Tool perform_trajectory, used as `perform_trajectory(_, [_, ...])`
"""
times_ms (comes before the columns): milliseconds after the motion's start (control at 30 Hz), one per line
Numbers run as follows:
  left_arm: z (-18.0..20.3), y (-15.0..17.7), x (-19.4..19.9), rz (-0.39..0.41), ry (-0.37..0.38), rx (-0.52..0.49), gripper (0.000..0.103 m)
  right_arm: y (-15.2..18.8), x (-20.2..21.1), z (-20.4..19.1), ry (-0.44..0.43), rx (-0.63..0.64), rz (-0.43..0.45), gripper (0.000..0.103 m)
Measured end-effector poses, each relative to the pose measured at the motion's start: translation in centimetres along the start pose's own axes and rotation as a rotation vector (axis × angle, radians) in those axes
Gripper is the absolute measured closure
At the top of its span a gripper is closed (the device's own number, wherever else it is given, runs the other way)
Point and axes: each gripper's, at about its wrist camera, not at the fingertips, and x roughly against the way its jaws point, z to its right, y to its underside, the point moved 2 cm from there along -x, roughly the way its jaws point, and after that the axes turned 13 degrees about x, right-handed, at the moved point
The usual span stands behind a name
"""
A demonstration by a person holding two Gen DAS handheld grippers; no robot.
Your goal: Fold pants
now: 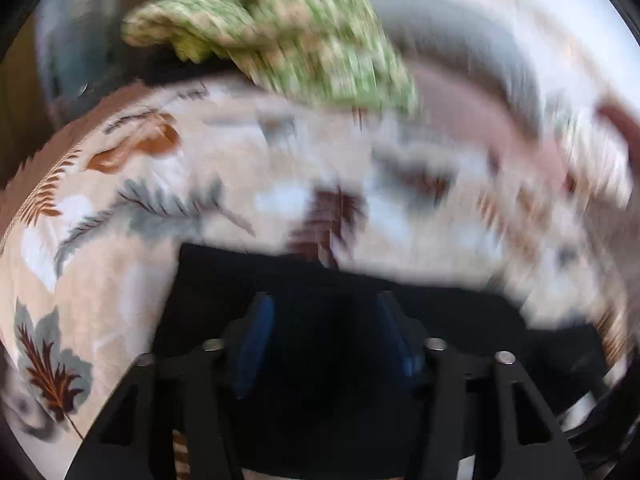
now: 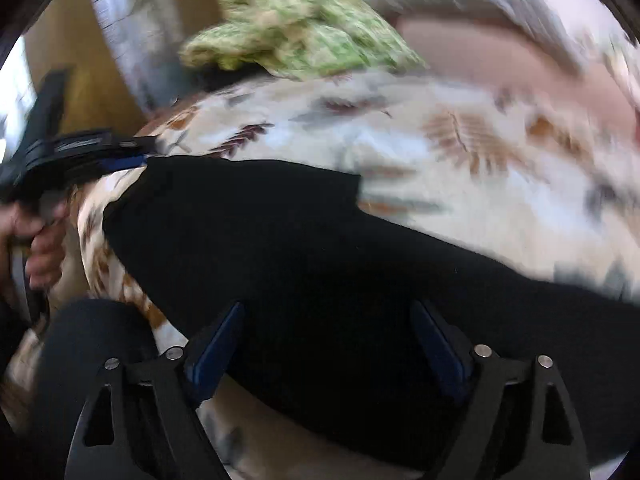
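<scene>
Black pants (image 2: 320,248) lie folded on a leaf-patterned bedspread (image 2: 460,152). In the right wrist view my right gripper (image 2: 328,308) hangs just over them with its blue pads (image 2: 216,344) wide apart and nothing pinched. In the left wrist view my left gripper (image 1: 324,298) is open above the dark cloth (image 1: 248,276), and its pads (image 1: 256,340) stand apart. That left gripper (image 2: 84,152) also shows at the left of the right wrist view, by the pants' far left corner, with a hand (image 2: 40,240) holding it. Both views are motion-blurred.
A crumpled green patterned cloth (image 1: 280,28) lies at the far edge of the bed. Grey and pink bedding (image 1: 480,92) sits behind to the right. The bedspread (image 1: 120,208) falls away at the left, with a brown floor or wall (image 2: 80,72) beyond.
</scene>
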Motion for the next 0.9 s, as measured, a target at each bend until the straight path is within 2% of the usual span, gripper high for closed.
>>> perform_trajectory(33, [0.0, 0.6, -2.0, -0.087, -0.039, -0.021, 0.049, -0.1, 0.1, -0.1, 0.001, 0.013, -0.011, 0.015])
perform_trajectory(67, [0.3, 0.5, -1.5, -0.052, -0.039, -0.046, 0.048, -0.3, 0.6, 0.0, -0.011, 0.005, -0.003, 0.016])
perform_trajectory(133, [0.6, 0.1, -1.1, -0.061, -0.041, -0.041, 0.049, -0.3, 2.5, 1.0, -0.039, -0.056, 0.053, 0.016])
perform_trajectory(167, [0.5, -0.2, -0.9, -0.079, -0.042, -0.015, 0.050, -0.1, 4.1, 1.9, -0.021, -0.096, 0.101, 0.016])
perform_trajectory(233, [0.9, -0.6, 0.2, -0.059, -0.018, 0.012, 0.051, 1.0, 7.5, 4.1, 0.074, -0.173, 0.198, 0.016])
perform_trajectory(267, [1.4, -0.7, 1.0, -0.043, 0.012, 0.025, 0.051, 1.6, 8.5, 4.9, 0.114, -0.199, 0.216, 0.016])
perform_trajectory(300, [2.3, -0.9, 2.3, -0.016, 0.078, 0.051, 0.051, 2.6, 9.6, 6.2, 0.168, -0.242, 0.226, 0.016])
perform_trajectory(367, [4.0, -1.0, 3.9, 0.023, 0.174, 0.082, 0.048, 5.8, 11.4, 9.5, 0.233, -0.396, 0.216, 0.016])
perform_trajectory(400, [5.6, -0.9, 4.7, 0.052, 0.244, 0.090, 0.045, 7.5, 11.8, 10.8, 0.244, -0.481, 0.202, 0.016])
perform_trajectory(433, [6.4, -0.7, 4.9, 0.062, 0.272, 0.095, 0.043, 9.6, 11.9, 12.4, 0.253, -0.594, 0.168, 0.016])
perform_trajectory(467, [7.7, -0.4, 5.0, 0.071, 0.308, 0.103, 0.039, 12.3, 11.4, 13.9, 0.237, -0.724, 0.105, 0.016])
perform_trajectory(500, [9.2, 0.3, 4.7, 0.072, 0.347, 0.102, 0.038, 14.0, 11.1, 14.6, 0.176, -0.786, 0.119, 0.018])
perform_trajectory(533, [10.4, 1.1, 4.1, 0.068, 0.369, 0.088, 0.038, 14.8, 12.0, 14.8, 0.136, -0.799, 0.193, 0.018])
perform_trajectory(633, [13.1, 3.8, 1.7, 0.028, 0.389, 0.030, 0.039, 15.0, 12.9, 14.9, 0.080, -0.821, 0.177, 0.020])
perform_trajectory(700, [13.3, 5.4, 0.2, 0.007, 0.380, 0.011, 0.039, 15.3, 14.1, 14.7, 0.134, -0.824, 0.189, 0.021])
perform_trajectory(767, [12.9, 6.4, -1.6, -0.041, 0.311, 0.009, 0.041, 14.3, 15.5, 14.6, 0.196, -0.751, 0.259, 0.020])
perform_trajectory(800, [12.6, 6.1, -1.9, -0.047, 0.317, 0.020, 0.040, 13.6, 15.8, 14.7, 0.206, -0.712, 0.281, 0.020])
perform_trajectory(833, [12.3, 5.8, -1.9, -0.047, 0.336, 0.039, 0.039, 13.0, 15.6, 15.0, 0.214, -0.677, 0.281, 0.020])
perform_trajectory(867, [12.1, 5.7, -1.9, -0.051, 0.348, 0.053, 0.039, 12.4, 14.7, 15.2, 0.225, -0.642, 0.242, 0.021])
perform_trajectory(900, [11.9, 5.7, -2.0, -0.057, 0.352, 0.058, 0.039, 12.8, 13.5, 15.7, 0.228, -0.651, 0.167, 0.021])
